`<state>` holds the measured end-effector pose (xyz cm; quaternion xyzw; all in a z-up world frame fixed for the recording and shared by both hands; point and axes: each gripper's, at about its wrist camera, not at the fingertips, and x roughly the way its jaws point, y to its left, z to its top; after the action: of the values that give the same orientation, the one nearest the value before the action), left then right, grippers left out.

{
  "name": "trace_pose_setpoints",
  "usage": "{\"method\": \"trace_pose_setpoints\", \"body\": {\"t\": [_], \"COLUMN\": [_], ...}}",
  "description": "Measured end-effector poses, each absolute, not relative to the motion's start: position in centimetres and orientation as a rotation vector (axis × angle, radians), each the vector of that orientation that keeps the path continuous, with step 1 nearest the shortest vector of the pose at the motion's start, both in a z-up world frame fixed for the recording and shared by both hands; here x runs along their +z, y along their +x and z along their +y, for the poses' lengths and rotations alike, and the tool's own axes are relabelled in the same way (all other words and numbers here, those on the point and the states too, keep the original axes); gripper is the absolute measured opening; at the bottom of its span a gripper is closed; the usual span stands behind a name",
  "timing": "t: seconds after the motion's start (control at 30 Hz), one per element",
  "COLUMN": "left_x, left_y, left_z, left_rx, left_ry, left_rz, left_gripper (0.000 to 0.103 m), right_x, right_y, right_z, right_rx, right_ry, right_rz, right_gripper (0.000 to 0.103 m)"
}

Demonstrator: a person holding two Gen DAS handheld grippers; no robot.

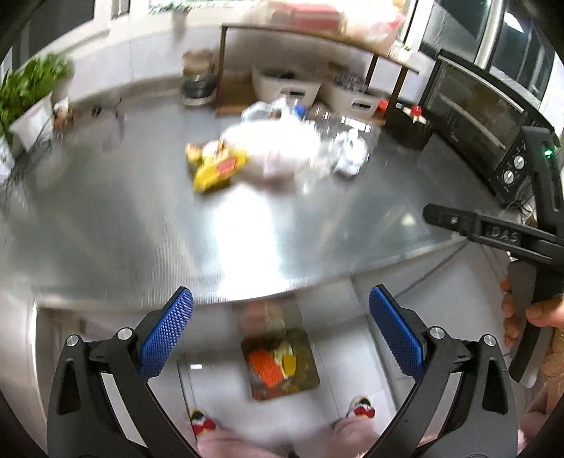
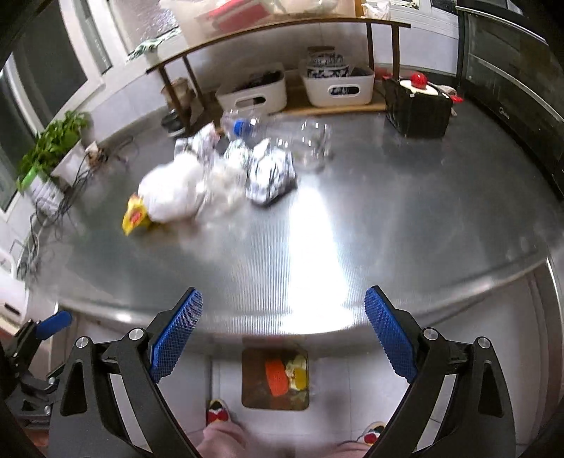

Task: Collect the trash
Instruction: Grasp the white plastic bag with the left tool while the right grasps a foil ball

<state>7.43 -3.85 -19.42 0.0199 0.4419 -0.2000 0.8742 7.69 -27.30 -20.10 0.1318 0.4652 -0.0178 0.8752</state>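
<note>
A pile of trash lies on the steel counter: a yellow snack wrapper, a white plastic bag, crumpled silver foil wrappers and a clear bottle with a blue cap. A square trash bin with orange and yellow waste stands on the floor below the counter edge. My left gripper is open and empty over the near edge. My right gripper is open and empty too; it also shows in the left wrist view.
A clear glass bowl sits behind the foil. White baskets stand under a wooden shelf. A black box, an oven at right, a potted plant and cables at left. My feet flank the bin.
</note>
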Motion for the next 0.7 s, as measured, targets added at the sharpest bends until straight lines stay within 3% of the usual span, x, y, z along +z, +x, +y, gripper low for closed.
{"method": "trace_pose_setpoints", "body": {"t": [0.5,0.7], "left_x": [-16.6,-17.8], "left_y": [18.4,22.1], "left_z": [-7.0,-8.2], "left_rx": [-0.41,-0.403], "left_ry": [0.037,0.053], "left_rz": [0.827,0.848], "left_gripper": [0.095,0.094], "right_x": [-20.8,-22.5], "right_y": [18.8,21.3], "right_z": [-28.7,-28.8], "right_rx": [-0.046,-0.048], "right_ry": [0.28,0.305], "right_rz": [0.967,0.992], "right_gripper": [0.094,0.086]}}
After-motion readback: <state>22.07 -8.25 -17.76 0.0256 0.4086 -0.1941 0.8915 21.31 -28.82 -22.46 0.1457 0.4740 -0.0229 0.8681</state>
